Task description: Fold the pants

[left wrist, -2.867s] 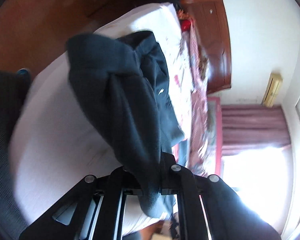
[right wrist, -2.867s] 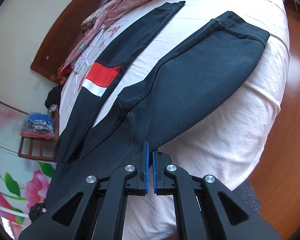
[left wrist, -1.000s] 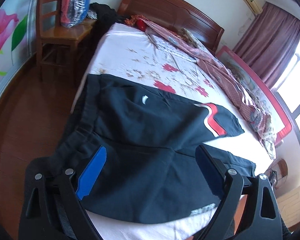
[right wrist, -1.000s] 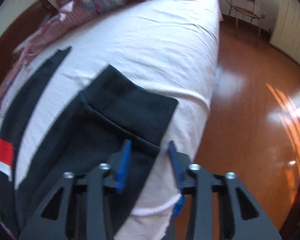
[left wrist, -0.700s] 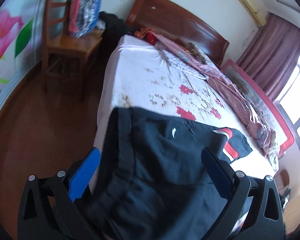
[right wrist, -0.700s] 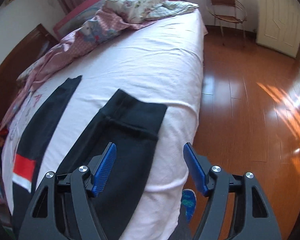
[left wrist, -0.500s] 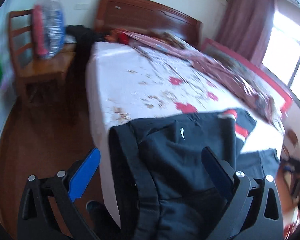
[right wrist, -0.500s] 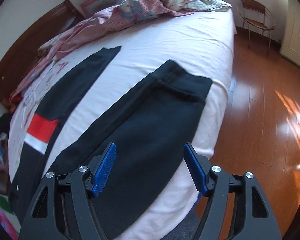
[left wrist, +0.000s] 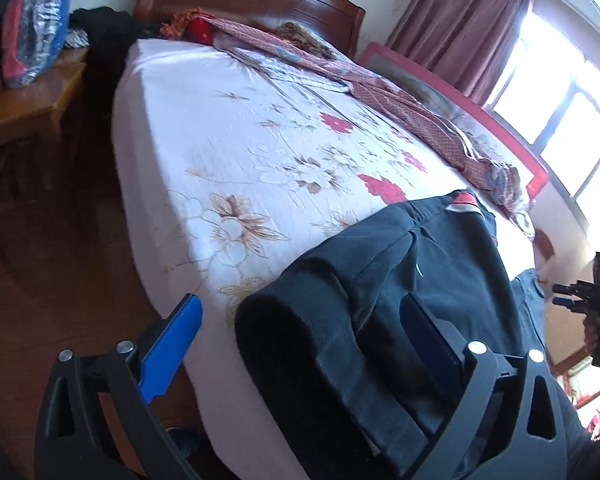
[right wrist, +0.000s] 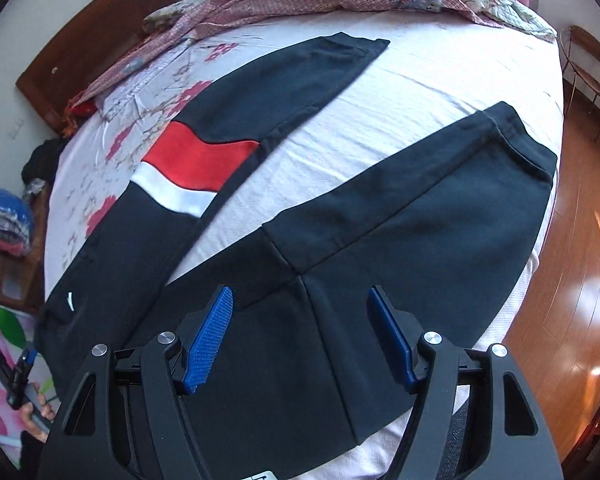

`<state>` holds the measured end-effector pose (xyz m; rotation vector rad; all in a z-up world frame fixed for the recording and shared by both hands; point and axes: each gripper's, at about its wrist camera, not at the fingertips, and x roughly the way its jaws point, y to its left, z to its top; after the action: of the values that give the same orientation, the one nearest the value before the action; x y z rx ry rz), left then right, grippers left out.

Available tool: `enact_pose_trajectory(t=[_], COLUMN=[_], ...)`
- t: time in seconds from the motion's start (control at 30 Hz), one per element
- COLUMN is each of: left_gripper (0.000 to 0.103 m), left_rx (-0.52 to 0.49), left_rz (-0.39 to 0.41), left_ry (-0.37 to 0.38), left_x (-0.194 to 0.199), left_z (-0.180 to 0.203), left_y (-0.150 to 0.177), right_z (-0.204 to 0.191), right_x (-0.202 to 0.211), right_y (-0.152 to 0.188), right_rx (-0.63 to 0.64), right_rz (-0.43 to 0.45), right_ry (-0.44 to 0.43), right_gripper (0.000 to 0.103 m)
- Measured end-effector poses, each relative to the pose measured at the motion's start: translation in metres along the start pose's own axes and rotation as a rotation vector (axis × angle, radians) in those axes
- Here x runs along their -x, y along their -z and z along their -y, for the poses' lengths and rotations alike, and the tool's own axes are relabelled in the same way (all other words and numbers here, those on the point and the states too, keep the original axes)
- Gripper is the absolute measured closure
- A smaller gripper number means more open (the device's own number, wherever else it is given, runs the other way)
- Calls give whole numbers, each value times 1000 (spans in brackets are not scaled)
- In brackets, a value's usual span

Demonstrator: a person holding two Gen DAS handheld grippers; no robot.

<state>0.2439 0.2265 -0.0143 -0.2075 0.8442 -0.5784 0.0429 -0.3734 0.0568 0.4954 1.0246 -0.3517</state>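
Left wrist view: the left tongs stand wide apart, having just narrowed slightly from their widest, with the bunched waistband end of the pants between the blue pads but not pressed by either. Its left pad hangs over the edge of the bed; its right pad lies against the dark cloth. Right wrist view: the right tongs are open about two thirds, hovering above the upper part of the near leg and gripping nothing.

Spread flat on the bed's white flowered sheet, the pants run lengthwise from the waist at lower left to the cuffs at upper right. Both legs fan apart in a narrow V, with sheet showing between them. Their cloth is dark navy to black; the far leg carries a red band with a white stripe below it, and a small white logo sits near the waist. Ribbed cuffs end both legs, the near one close to the bed's edge.
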Motion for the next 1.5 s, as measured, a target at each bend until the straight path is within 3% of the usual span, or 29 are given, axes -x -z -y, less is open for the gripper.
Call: enact_pose_trajectory(t=[0.27,0.37,0.43,0.5,0.63,0.8,0.93,1.07,1.17,1.27,1.3,1.33,1.37,1.4,1.43,1.5], left_gripper=[33,51,73,87,93,93,93,93,93,93,93,93,93,93,93,93], left_rx=[-4,9,20,29,72,148,154,135,132,143,141,141,142,149,159,184], left_rz=[-25,-25,-35,-32,74,261,325,321,309,305,305,302,299,296,291,292], left_ry=[83,66,52,1,-103,-143,-169,-166,-176,-169,-170,-176,-175,-173,-177,-176], left_x=[-22,-24,-25,-23,7,56,73,74,74,75,76,75,75,74,73,73], left_z=[-6,-9,-10,-2,26,67,87,98,100,97,96,96,95,93,91,87], left_y=[3,6,8,7,2,-6,-7,-4,0,1,1,1,1,1,1,3], right_z=[-43,-49,-53,-56,-52,-58,-67,-79,-86,-82,-82,-84,-86,-86,-85,-71], right_x=[-21,-27,-30,-31,-30,-51,-110,-166,-196,-225,-230,-232,-233,-232,-227,-206], right_y=[-2,0,1,-1,-29,-116,-197,-257,-278,-284,-285,-285,-285,-284,-284,-284], right_rx=[90,86,91,94,53,-31,-157,-208,-226,-304,-301,-288,-257,-234,-225,-261], right_rz=[-47,-64,-66,-64,-39,-36,-162,-243,-252,-302,-305,-286,-277,-272,-259,-210], right_ry=[-28,-58,-54,-54,-80,-152,-176,-49,82,78,97,130,147,144,124,14], right_gripper=[34,34,34,34,34,34,34,34,34,34,36,47,73,90,96,98])
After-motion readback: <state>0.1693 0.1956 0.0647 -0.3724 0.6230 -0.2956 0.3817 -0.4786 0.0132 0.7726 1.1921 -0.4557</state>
